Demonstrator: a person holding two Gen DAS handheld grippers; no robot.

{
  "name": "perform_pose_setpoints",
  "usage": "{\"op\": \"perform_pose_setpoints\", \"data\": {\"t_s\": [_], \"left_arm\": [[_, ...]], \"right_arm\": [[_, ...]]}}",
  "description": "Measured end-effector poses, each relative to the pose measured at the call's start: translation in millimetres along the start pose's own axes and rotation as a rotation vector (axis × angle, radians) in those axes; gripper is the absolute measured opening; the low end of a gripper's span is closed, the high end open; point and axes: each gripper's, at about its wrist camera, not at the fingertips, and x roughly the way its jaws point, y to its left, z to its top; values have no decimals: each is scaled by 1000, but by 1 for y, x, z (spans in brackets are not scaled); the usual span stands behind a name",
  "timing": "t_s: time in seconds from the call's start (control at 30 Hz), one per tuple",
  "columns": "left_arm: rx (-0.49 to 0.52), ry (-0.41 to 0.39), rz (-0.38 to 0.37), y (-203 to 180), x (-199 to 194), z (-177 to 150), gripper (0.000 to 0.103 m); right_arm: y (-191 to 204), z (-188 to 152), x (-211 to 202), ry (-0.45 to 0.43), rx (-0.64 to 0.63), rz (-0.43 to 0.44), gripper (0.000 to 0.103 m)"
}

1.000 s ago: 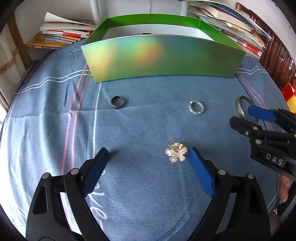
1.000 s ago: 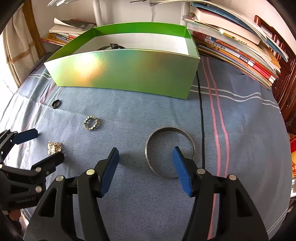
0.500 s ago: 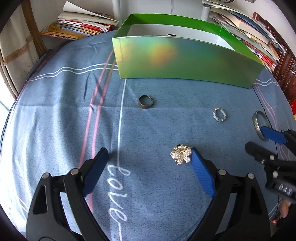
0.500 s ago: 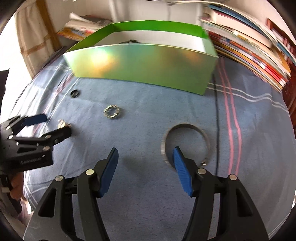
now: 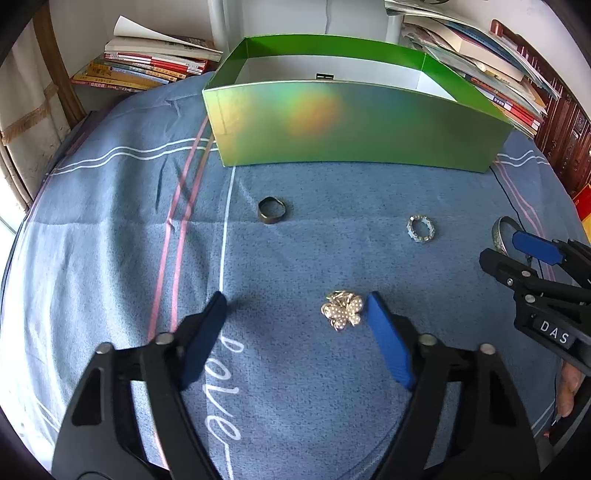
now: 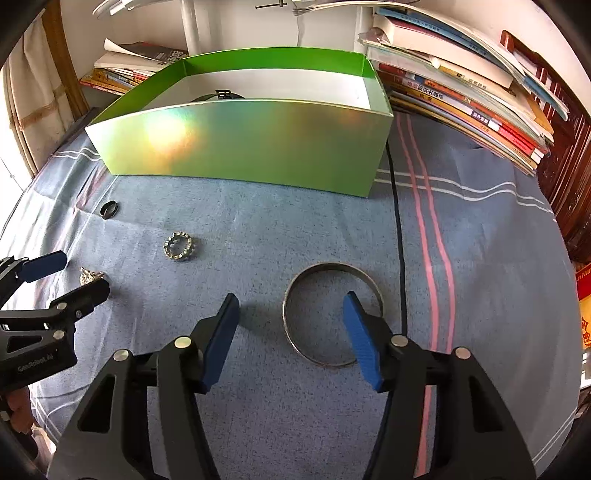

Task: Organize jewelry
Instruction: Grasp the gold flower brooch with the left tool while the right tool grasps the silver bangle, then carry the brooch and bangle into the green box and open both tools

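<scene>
A pearl flower brooch (image 5: 341,310) lies on the blue cloth between my open left gripper's (image 5: 295,314) fingers, close to the right finger (image 5: 388,343). A dark ring (image 5: 272,210) and a beaded ring (image 5: 420,229) lie farther ahead. A silver bangle (image 6: 332,314) lies flat in the right wrist view; my open right gripper (image 6: 291,314) sits over its left part, with the right finger (image 6: 360,339) inside the hoop. The green box (image 6: 243,147) stands open behind, with a dark item inside (image 6: 218,95).
Stacks of books and magazines line the back left (image 5: 147,66) and right (image 6: 461,96) of the table. A white pole (image 6: 190,26) stands behind the box. A black cord (image 6: 397,229) runs across the blue cloth (image 5: 110,258) near the bangle.
Both grippers shifted slightly. The left view swung left, so the box and rings moved right in it. The right gripper stays over the bangle. Nothing was grasped.
</scene>
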Motion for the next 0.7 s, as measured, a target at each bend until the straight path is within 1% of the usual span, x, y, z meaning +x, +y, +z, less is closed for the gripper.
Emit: {"op": "perform_pose_setpoints", "data": {"t_s": [0.03, 0.1, 0.2, 0.27, 0.3, 0.33, 0.4, 0.43, 0.5, 0.53, 0.6, 0.7], "left_arm": [[2, -1, -2, -1, 0, 1, 66], [8, -6, -12, -3, -1, 1, 57], [25, -10, -10, -8, -2, 0, 52], [33, -11, -16, -10, -3, 0, 44], [39, -11, -22, -11, -4, 0, 41], [43, -12, -26, -11, -4, -1, 35], [46, -12, -35, -12, -5, -1, 23], [47, -12, -41, -12, -5, -1, 21], [50, -13, -39, -13, -5, -2, 21], [49, -14, -39, -13, -5, -2, 21], [48, -14, -39, -14, -5, -2, 21], [49, -19, -38, -14, -6, -3, 21]], "right_arm": [[-1, -1, -1, -1, 0, 0, 58], [-1, -1, -1, -2, -2, 1, 57], [1, 0, 0, -3, -2, 2, 57], [1, 0, 0, -5, -3, 2, 56], [2, -1, -1, -8, -3, 4, 50], [2, -1, -2, -10, -1, 4, 46], [2, 0, -3, -12, 0, 7, 30], [1, 0, -3, -12, 1, 9, 27], [2, -1, -4, -13, 2, 10, 20], [2, -1, -4, -13, -1, 12, 18], [4, -2, -5, -11, -11, 19, 7], [9, -3, -6, -7, -33, 18, 4]]}}
